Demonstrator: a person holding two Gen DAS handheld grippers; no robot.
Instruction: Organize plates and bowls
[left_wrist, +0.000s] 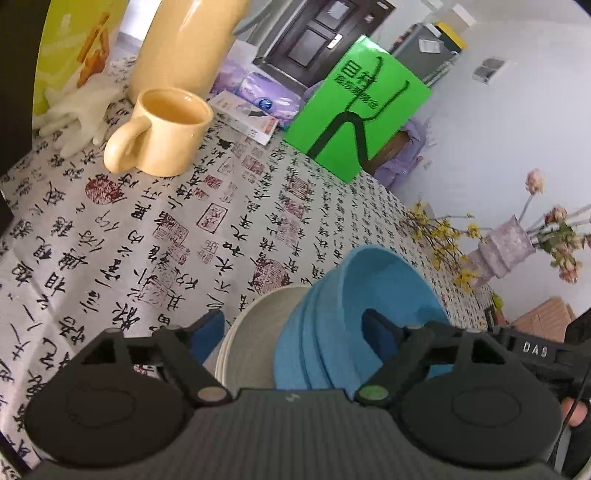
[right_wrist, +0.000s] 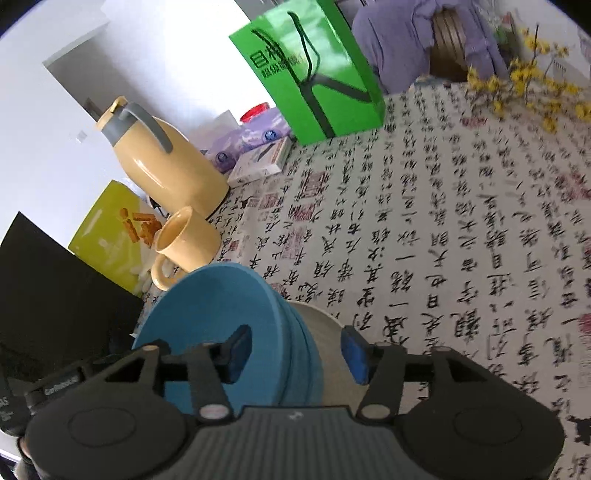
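Left gripper (left_wrist: 295, 328): jaws apart, straddling the rims of the dishes, pads not pressing. Right gripper (right_wrist: 297, 350): jaws likewise apart either side of the same rims, no grip seen. Stack of blue bowls (left_wrist: 354, 314), nested, interior of the top one bare, sits in a pale grey plate (left_wrist: 255, 339) on the calligraphy-print tablecloth (left_wrist: 184, 236). Beyond, a yellow mug (left_wrist: 166, 129); no contents visible. Behind it a yellow jug (right_wrist: 166, 166) with grey handle. Farther back, a green paper bag (right_wrist: 314, 74); contents cannot be told.
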